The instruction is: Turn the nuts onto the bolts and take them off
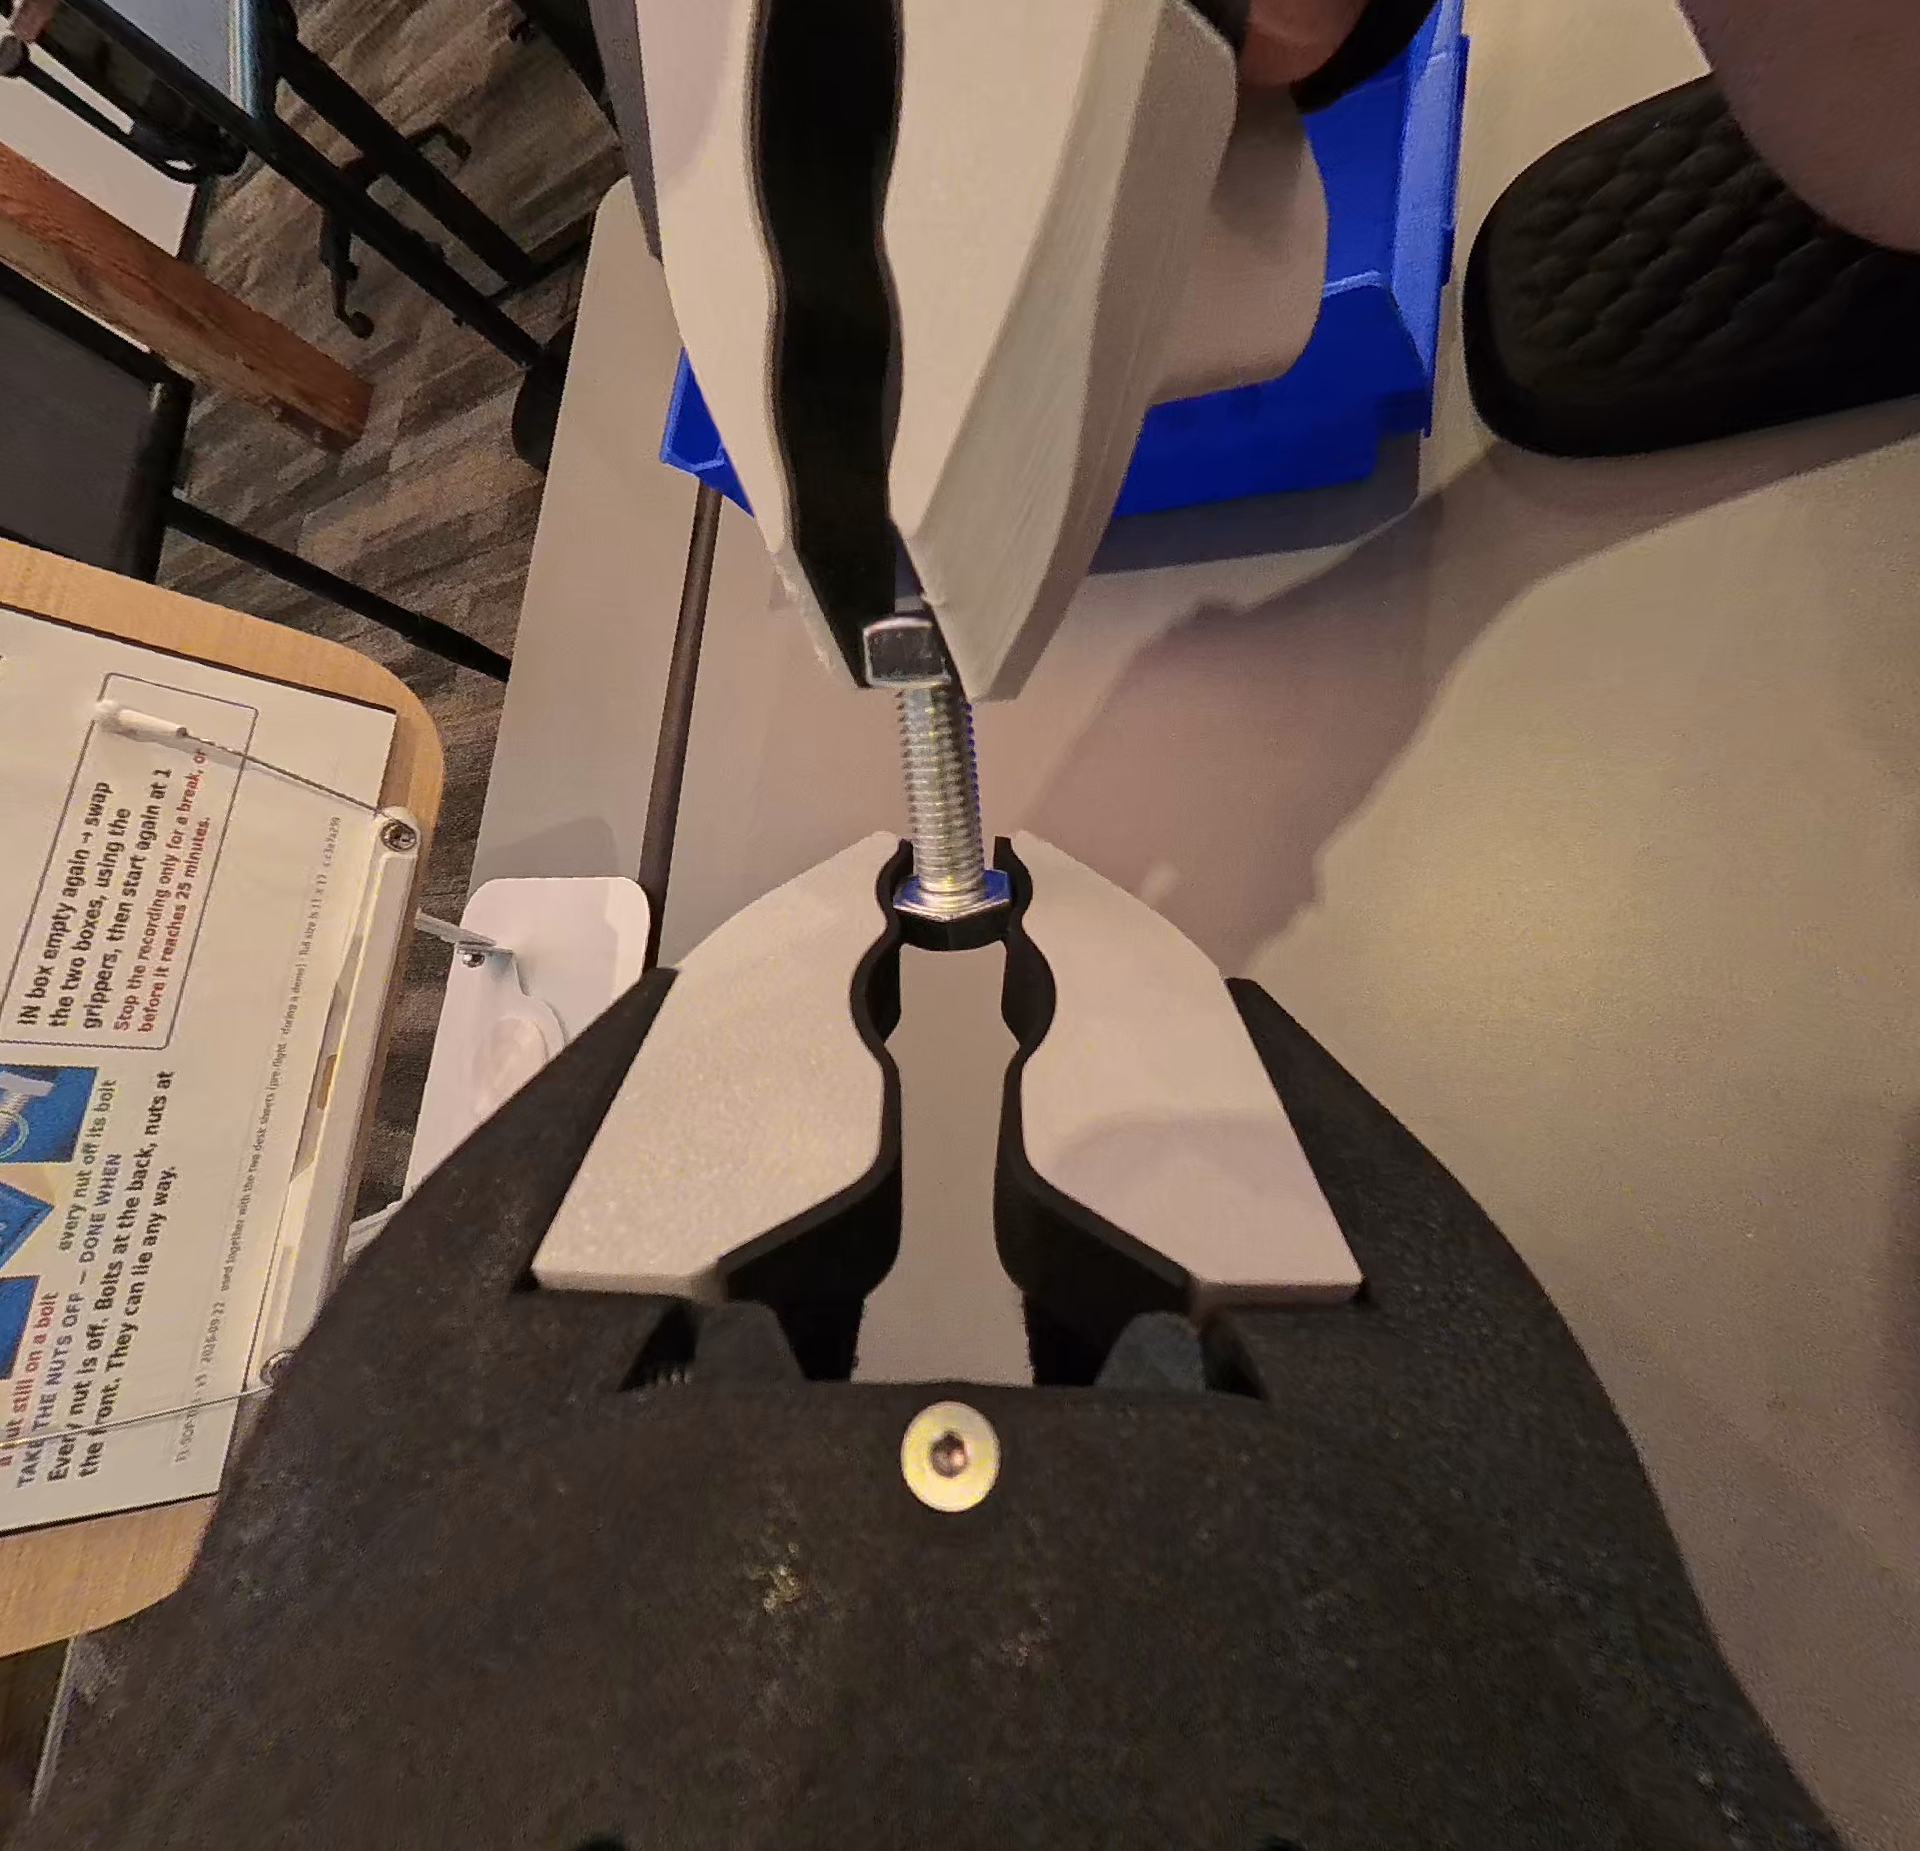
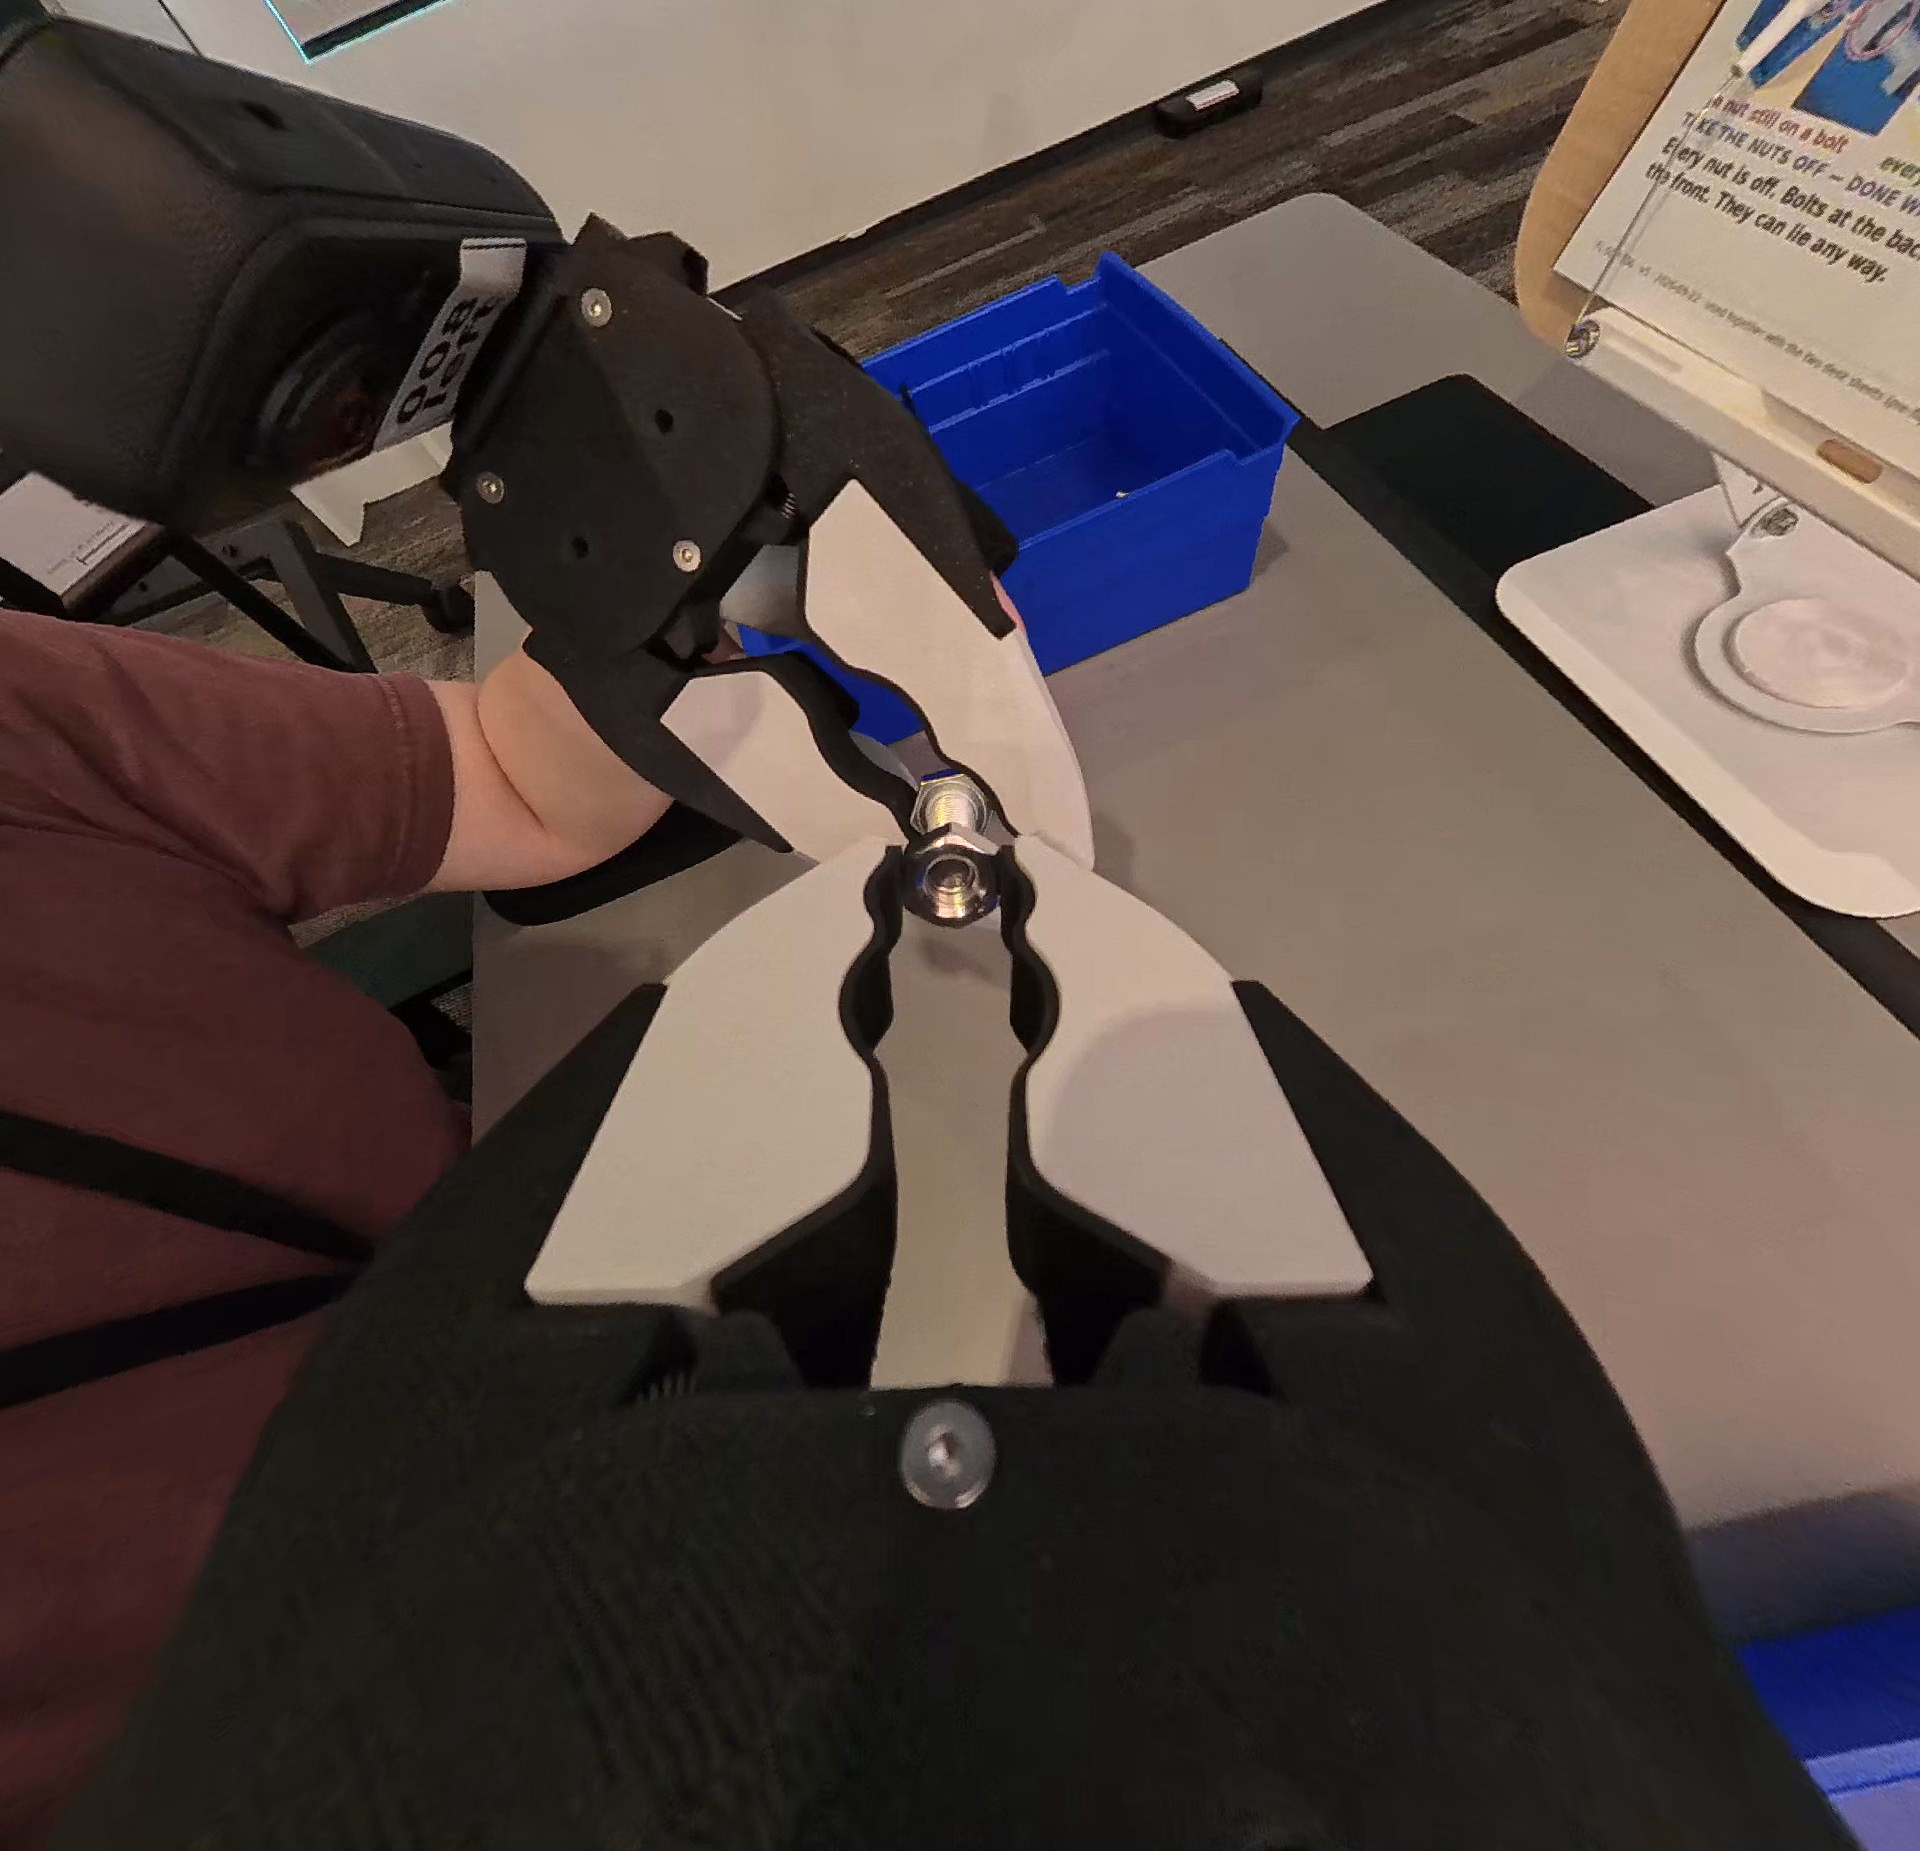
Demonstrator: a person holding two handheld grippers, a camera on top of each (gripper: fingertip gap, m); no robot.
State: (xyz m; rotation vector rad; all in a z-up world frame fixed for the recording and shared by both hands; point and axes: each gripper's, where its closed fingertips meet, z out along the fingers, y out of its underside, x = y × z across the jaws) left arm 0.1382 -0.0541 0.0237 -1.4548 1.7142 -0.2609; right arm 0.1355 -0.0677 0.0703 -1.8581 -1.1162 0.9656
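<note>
1. The left gripper (image 1: 951, 892) clamps one hex end of the bolt (image 1: 940, 793) above the grey table (image 1: 1558, 970); the right gripper (image 2: 951, 882) pinches the other end.
2. Judged: threading in progress (direction unclear); next needs a twist against a steady hold.
3. Which end is nut or head: unclear.

- Even, warm indoor light; my views are bright and sharp.
- Soft shadows of my fingers spread across the grey table (image 1: 1558, 970).
- Wide-angle lens bends the edges; small glints on the bolt (image 1: 938, 793).
</note>
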